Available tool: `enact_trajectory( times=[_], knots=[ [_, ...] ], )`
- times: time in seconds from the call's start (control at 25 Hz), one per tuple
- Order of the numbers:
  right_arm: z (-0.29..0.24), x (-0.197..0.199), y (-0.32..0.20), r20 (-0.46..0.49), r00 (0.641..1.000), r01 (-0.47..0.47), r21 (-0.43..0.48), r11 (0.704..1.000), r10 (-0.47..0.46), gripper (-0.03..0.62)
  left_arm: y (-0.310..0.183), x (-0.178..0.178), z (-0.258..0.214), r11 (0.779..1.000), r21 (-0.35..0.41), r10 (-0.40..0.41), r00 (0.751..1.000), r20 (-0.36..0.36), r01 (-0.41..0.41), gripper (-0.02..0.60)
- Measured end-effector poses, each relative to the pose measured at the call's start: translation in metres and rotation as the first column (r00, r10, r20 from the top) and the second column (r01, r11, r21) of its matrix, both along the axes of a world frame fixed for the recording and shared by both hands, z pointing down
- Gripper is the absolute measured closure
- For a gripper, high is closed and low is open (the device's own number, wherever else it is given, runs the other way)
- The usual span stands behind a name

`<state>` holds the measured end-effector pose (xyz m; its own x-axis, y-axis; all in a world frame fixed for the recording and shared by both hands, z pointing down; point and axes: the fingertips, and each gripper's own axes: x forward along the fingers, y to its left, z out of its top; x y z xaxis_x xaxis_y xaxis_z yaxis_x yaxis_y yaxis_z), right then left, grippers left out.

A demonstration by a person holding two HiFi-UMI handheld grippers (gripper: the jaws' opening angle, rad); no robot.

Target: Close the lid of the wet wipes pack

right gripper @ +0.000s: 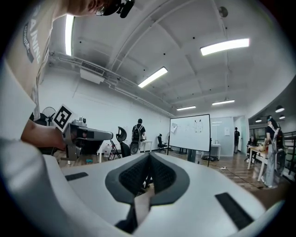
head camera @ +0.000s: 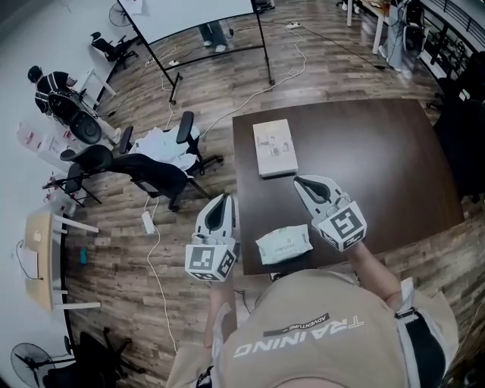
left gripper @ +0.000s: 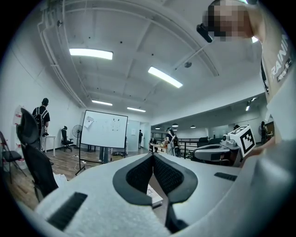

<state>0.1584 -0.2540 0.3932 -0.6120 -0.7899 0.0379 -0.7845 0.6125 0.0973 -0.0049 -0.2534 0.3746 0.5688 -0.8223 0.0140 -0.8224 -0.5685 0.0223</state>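
Fingers of left gripper (head camera: pixel 223 201) and right gripper (head camera: pixel 301 182) are clenched empty either side of the wet wipes pack (head camera: pixel 283 244); lid position unreadable, so verify first.

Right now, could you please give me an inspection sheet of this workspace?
Surface: dark table.
Job's things: wipes pack near the front edge; lid state unclear.
Clutter: white box further back.
Grippers: left hand-held gripper and right hand-held gripper both shut, empty, either side of the pack.
Cables: white cable on the floor.
Surroundings: office chair, whiteboard, people in the background.
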Motion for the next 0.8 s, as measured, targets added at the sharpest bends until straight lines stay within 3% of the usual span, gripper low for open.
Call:
enact_trajectory(
  times=[0.8],
  knots=[
    [0.022,-0.013,0.006,-0.002,1.0,0.026,-0.05,0.998,-0.026,0.58,0.005,-0.01,0.022,0.998,-0.058,0.004,0.999,-0.043,-0.006,0.572]
  ],
)
